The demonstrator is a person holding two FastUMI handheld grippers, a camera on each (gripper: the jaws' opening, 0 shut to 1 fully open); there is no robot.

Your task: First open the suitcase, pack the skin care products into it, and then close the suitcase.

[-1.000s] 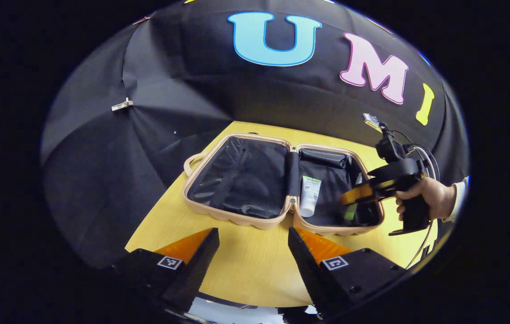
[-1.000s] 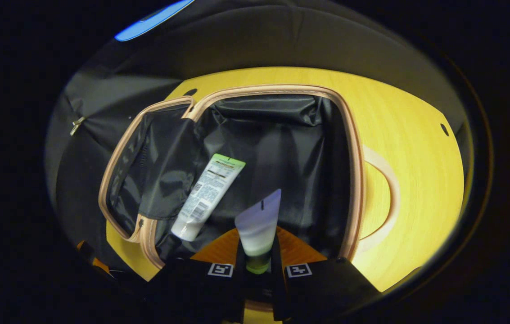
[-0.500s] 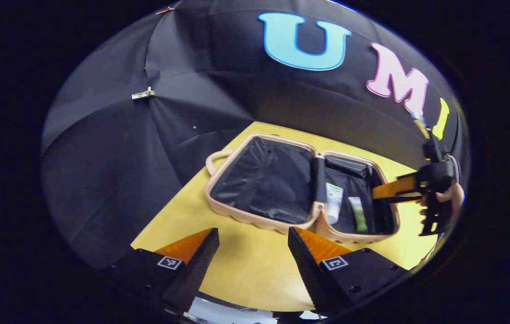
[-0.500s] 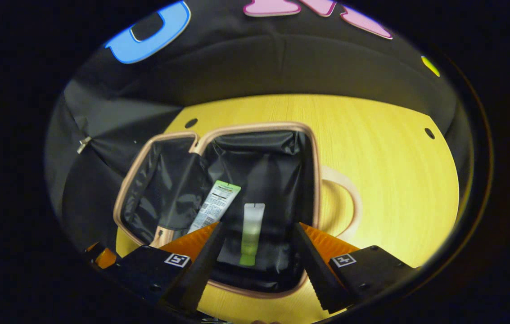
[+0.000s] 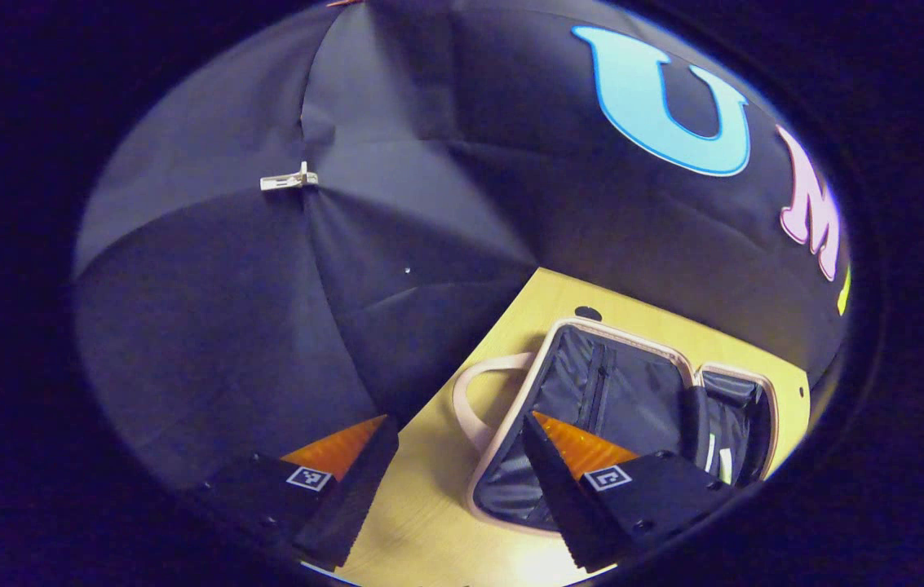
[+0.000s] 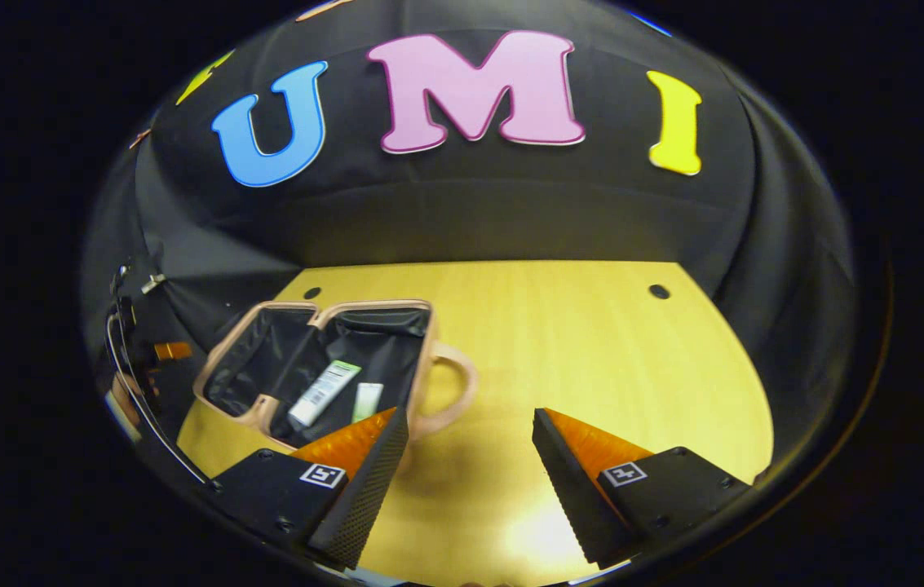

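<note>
1. Yellow wooden surface (image 6: 592,342), with a small dark hole (image 6: 659,291) near its far right edge and another (image 6: 312,292) near its far left edge.
2. Black cloth wall (image 5: 225,310), a metal clip (image 5: 289,179) pinned on it.

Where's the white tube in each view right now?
Left gripper view: the white tube is a thin sliver at lower right, in the far half of the open suitcase, just past the hinge.
Right gripper view: the white tube lies diagonally at lower left, in the suitcase's nearer half, beside the green tube.
Shared landmark: the suitcase hinge between the two halves.
</note>
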